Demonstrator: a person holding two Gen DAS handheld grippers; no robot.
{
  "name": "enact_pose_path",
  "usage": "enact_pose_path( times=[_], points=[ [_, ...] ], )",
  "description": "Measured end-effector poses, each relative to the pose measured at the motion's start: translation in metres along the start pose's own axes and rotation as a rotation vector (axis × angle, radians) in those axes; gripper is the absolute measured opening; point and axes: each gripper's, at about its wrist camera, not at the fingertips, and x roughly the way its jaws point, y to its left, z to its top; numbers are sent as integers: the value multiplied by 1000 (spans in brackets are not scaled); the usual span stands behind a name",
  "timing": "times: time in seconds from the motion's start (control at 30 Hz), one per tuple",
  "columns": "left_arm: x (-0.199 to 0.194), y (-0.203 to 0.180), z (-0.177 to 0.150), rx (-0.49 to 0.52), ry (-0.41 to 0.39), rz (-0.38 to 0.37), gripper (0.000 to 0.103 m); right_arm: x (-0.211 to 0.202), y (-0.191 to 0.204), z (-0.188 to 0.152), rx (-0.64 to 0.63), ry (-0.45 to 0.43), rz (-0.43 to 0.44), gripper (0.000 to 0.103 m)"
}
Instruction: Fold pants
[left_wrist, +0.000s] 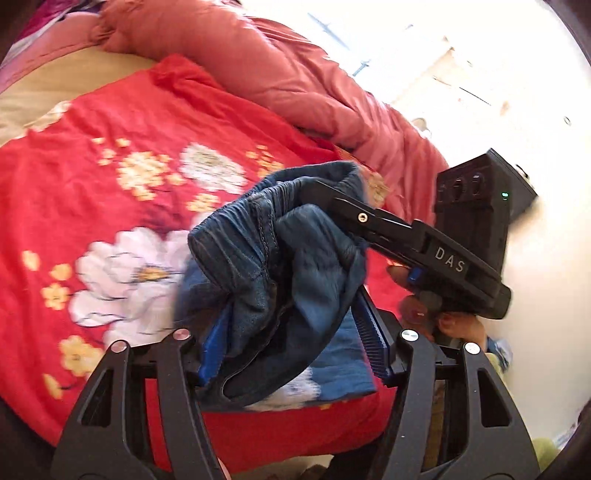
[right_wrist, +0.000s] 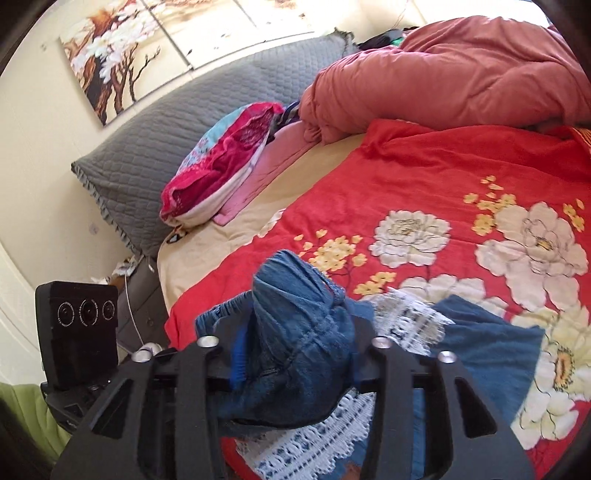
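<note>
Pants (left_wrist: 273, 280) bunched in air above red floral blanket (left_wrist: 110, 192) on bed, elastic waistband up, lace-trimmed legs trailing down onto blanket. No clear long axis while crumpled. Left claw (left_wrist: 291, 350) and right claw (right_wrist: 295, 354) both clenched on waistband bunch. Risk: thick wad slips from grip, or legs twist, giving crooked fold.

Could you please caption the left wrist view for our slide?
Both grippers clamp bunched denim pants above the floral blanket.
</note>
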Motion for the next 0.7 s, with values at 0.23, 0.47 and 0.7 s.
enact_pose_path(
  times=[0.23,0.47,0.7],
  points=[
    [-1,-11,-8,85,35,-162,54,-55,-46,-32,126,-126,-69,85],
    [16,16,-4,106,32,163,54,-54,-33,-58,81,-103,-215,87],
    [33,6,-43,218,108,242,57,-28,-25,-90,-65,94,-466,90]
  ],
)
